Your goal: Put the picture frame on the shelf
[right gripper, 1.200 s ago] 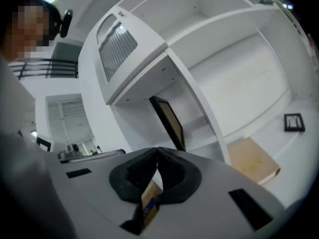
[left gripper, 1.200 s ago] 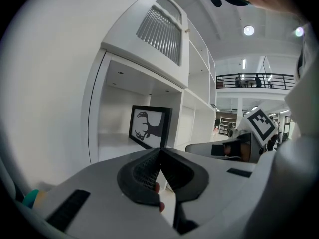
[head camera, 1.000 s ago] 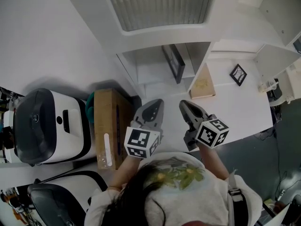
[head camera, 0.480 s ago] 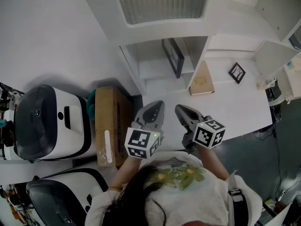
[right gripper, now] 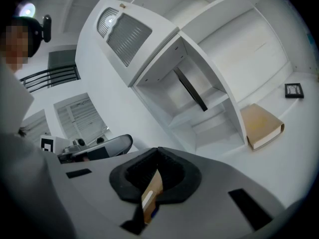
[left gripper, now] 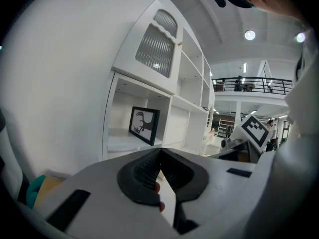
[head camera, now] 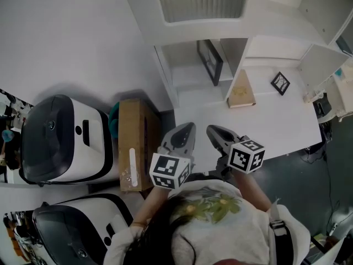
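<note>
Left gripper view: the left gripper (left gripper: 160,153) has its fingers pressed together on nothing; the right gripper (right gripper: 157,152), just beside it, is likewise closed and empty. Well ahead of both sets of fingers, the picture frame (left gripper: 144,125) stands on edge inside a compartment of the white shelf (left gripper: 119,143), touching neither gripper; the placing looks done, so no grip is needed. Farther right of the fingers, a tan book (right gripper: 261,125) lies by the shelf's divider.

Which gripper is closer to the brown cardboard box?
Left. The left gripper is just beside the cardboard box, at its right in the head view; the right gripper lies beyond the left one, farther off.
</note>
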